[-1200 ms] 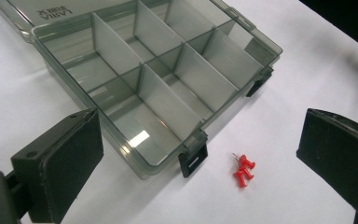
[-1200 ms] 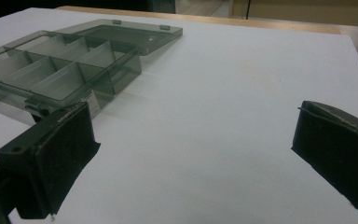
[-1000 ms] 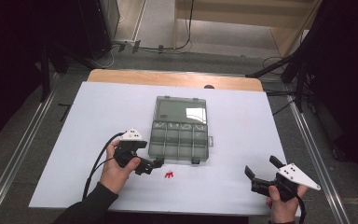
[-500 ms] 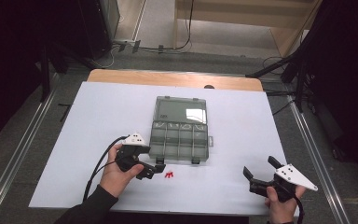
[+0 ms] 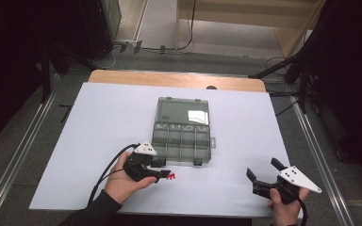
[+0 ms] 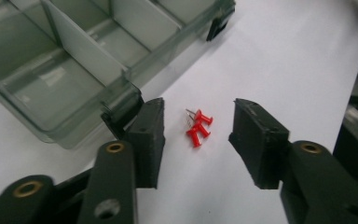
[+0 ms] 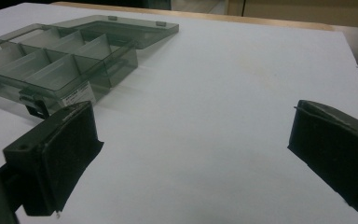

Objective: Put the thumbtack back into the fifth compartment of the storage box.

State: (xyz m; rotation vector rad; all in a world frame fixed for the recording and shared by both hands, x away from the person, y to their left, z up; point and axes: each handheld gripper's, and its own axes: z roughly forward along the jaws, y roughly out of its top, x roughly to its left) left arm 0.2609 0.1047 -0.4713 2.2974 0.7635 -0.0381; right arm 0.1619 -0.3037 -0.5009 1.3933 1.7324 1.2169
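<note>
Two red pushpins point(image 6: 198, 127) with glossy plastic heads and thin metal points lie touching each other on the white sheet point(image 5: 108, 117) covering the table, just beside the near edge of the organiser box point(image 5: 183, 141). The box is smoky translucent plastic, rectangular, split by thin upright dividers into compartments; its hinged lid point(image 5: 183, 110) lies folded flat on the far side, and black latches sit along the front wall. The left tongs point(image 6: 196, 135) — matte black, blocky pads with a rough finish and brass-coloured pivot pins — have just been closing; the pins sit between the pads, which stand apart from them on both sides. The right tongs point(image 7: 191, 154) are spread wide over bare sheet, well apart from the box. The sheet is smooth and unmarked, with a wooden table edge point(image 5: 179, 79) showing beyond it; around the table the floor is grey with metal rails, cables and dark stands. The high view gives the pins as a mere red speck point(image 5: 170, 177); the left gripper view resolves them as a pair.
</note>
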